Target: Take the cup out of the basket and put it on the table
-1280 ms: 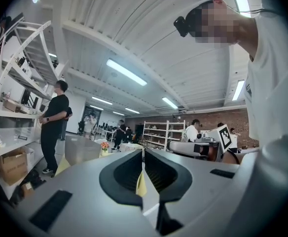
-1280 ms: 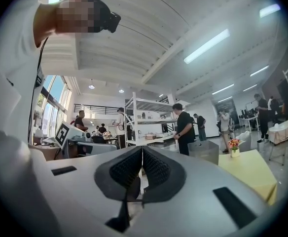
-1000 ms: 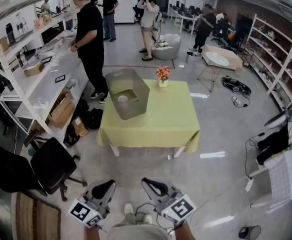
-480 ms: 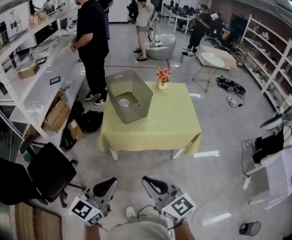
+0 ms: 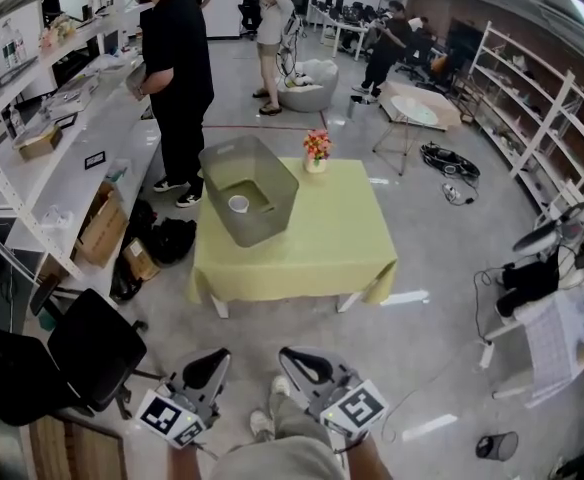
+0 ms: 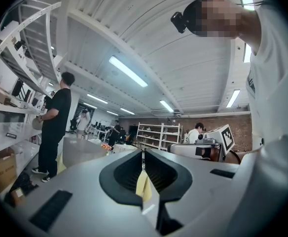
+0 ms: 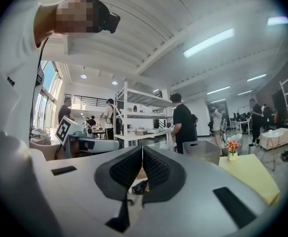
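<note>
No legible text, brand or number — only black-and-white square marker patterns on cubes of left gripper (image 5: 212,359) and right gripper (image 5: 298,356); shelf card (image 5: 94,160) too small to read.

So the left gripper (image 6: 143,154) has its jaws pressed together, nothing between them. Ahead and left of the tips sits the grey basket (image 6: 80,151), with little flowers (image 6: 106,146) just beside it. A person in black (image 6: 55,125) stands further left by the shelves (image 6: 16,107).
</note>
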Tool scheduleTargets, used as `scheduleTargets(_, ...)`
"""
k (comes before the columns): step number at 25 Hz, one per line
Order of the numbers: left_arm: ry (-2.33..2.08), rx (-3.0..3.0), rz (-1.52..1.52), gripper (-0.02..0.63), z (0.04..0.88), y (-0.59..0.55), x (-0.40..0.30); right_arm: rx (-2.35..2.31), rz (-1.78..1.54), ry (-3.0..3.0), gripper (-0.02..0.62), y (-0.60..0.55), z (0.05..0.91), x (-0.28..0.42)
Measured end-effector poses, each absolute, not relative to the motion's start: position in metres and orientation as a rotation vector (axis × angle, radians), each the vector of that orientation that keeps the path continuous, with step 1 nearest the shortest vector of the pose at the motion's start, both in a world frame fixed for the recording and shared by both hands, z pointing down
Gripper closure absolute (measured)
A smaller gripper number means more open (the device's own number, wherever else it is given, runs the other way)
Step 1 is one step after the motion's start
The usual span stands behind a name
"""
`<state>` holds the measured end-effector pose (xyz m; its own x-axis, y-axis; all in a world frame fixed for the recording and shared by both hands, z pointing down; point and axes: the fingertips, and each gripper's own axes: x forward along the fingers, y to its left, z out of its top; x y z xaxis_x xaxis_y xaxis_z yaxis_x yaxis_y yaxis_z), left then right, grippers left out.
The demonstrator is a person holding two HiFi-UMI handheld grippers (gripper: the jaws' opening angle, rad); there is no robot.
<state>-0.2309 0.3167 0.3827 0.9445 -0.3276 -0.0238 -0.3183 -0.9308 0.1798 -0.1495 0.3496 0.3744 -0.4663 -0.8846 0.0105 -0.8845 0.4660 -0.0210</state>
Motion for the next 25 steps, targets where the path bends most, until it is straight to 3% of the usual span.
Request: scheduleTargets(25, -0.620, 2.875, -0.033, 0.582, 0.396, 0.163, -0.149, -1.434, -0.070, 2.759, 0.586, 0.185, 0.381, -0.072)
